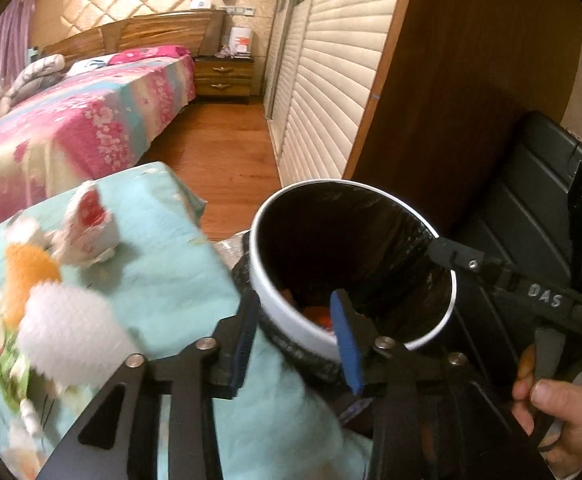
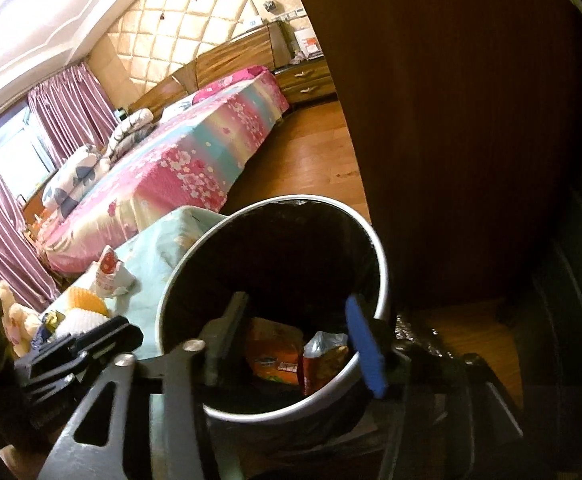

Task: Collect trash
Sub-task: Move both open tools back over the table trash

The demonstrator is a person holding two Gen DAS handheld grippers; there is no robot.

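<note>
A white trash bin (image 1: 275, 300) with a black liner stands beside a low table under a teal floral cloth (image 1: 163, 240). My left gripper (image 1: 295, 340) is open, its jaws straddling the bin's near rim. My right gripper (image 2: 295, 340) is open and empty over the bin (image 2: 379, 256), with an orange packet (image 2: 271, 348) and a red wrapper (image 2: 319, 364) lying inside. It also shows in the left wrist view (image 1: 451, 256) at the bin's right rim. On the cloth lie a crumpled red-and-white wrapper (image 1: 87, 232), an orange foam net (image 1: 27, 272) and a white foam net (image 1: 67, 328).
A bed with a pink floral cover (image 1: 71, 128) stands beyond on the wood floor (image 1: 227, 148). A dark wooden panel (image 1: 471, 80) and a slatted wardrobe (image 1: 331, 60) rise to the right. A nightstand (image 1: 223, 78) is at the back.
</note>
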